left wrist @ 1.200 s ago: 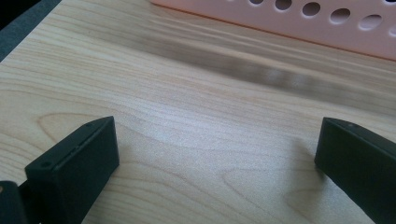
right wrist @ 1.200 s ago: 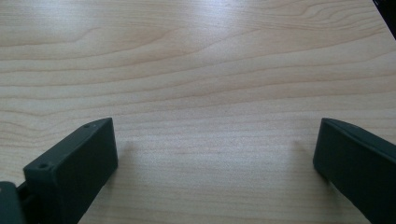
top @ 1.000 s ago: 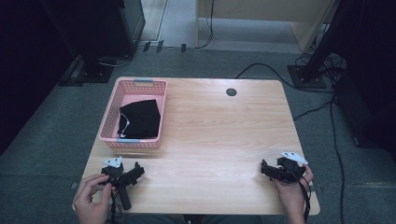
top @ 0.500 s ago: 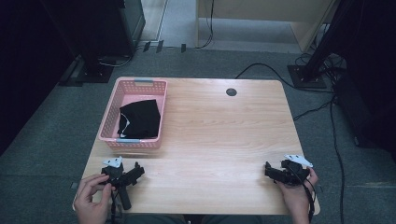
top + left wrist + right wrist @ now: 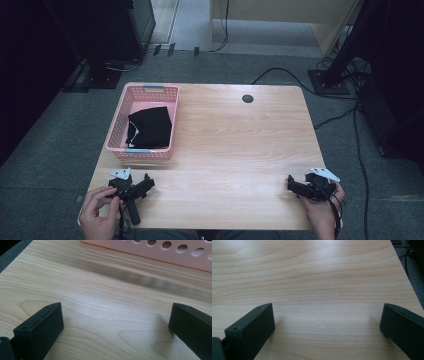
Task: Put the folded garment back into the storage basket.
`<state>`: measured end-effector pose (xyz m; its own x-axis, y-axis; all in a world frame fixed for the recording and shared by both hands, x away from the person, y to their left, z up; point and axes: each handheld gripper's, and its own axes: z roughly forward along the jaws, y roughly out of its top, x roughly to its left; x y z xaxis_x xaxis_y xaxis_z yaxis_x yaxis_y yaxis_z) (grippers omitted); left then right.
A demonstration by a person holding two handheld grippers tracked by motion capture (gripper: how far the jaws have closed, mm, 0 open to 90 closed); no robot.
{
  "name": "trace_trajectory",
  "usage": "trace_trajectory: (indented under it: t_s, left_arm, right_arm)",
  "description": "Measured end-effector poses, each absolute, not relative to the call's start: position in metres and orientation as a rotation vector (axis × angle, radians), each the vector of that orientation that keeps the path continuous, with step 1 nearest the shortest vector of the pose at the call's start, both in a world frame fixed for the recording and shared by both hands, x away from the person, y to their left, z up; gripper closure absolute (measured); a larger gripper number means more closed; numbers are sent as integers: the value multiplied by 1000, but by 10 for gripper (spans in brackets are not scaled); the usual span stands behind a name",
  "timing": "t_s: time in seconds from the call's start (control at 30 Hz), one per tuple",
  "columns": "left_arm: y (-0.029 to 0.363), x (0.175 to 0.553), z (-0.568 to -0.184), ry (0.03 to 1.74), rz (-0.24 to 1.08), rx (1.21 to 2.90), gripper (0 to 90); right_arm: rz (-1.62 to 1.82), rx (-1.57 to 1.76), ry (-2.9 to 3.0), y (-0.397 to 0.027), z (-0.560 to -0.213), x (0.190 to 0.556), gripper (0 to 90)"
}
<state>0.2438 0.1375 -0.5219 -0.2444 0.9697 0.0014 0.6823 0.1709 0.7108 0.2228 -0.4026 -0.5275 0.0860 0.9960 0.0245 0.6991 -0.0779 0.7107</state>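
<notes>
Left gripper (image 5: 145, 184) low at the table's near-left corner, about 7 o'clock on the tabletop seen from the high view; person's left hand (image 5: 97, 212) wrapped around its grip, grey three-cornered plate on top; nose pointing toward 2 o'clock. In the left gripper view its jaws stand wide apart with bare wood between them; nothing held.

Right gripper (image 5: 291, 184) near the near-right corner, about 5 o'clock; right hand (image 5: 320, 210) behind it, plate up, nose pointing toward 9 o'clock across the table. In the right gripper view jaws likewise spread wide, only table grain between; nothing gripped; table's right edge and grey floor visible at upper right.

Pink basket (image 5: 120, 131) on the left side of the table (image 5: 240, 145), roughly 10 o'clock from table centre; perforated walls, grey tabs on its far and near rims. Black cloth (image 5: 151, 128) lies inside it, bunched toward the near half, pink basket floor showing bare at the far end; a thin pale edge on the cloth's left side. Basket's near wall (image 5: 160, 250) shows at the top of the left gripper view, near the jaws but not touching.

Both grippers well apart from each other; left one near the basket, right one far from it. Small dark round grommet (image 5: 247, 98) at 12 o'clock near the table's far edge.
</notes>
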Motion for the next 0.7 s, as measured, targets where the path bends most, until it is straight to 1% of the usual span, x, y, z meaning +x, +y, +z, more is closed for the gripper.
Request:
trace_trajectory:
  t_s: [0.7]
  left_arm:
    - [137, 244, -522, 1997, 834, 1557, 0]
  right_arm:
    - [704, 1859, 1629, -410, -527, 216, 0]
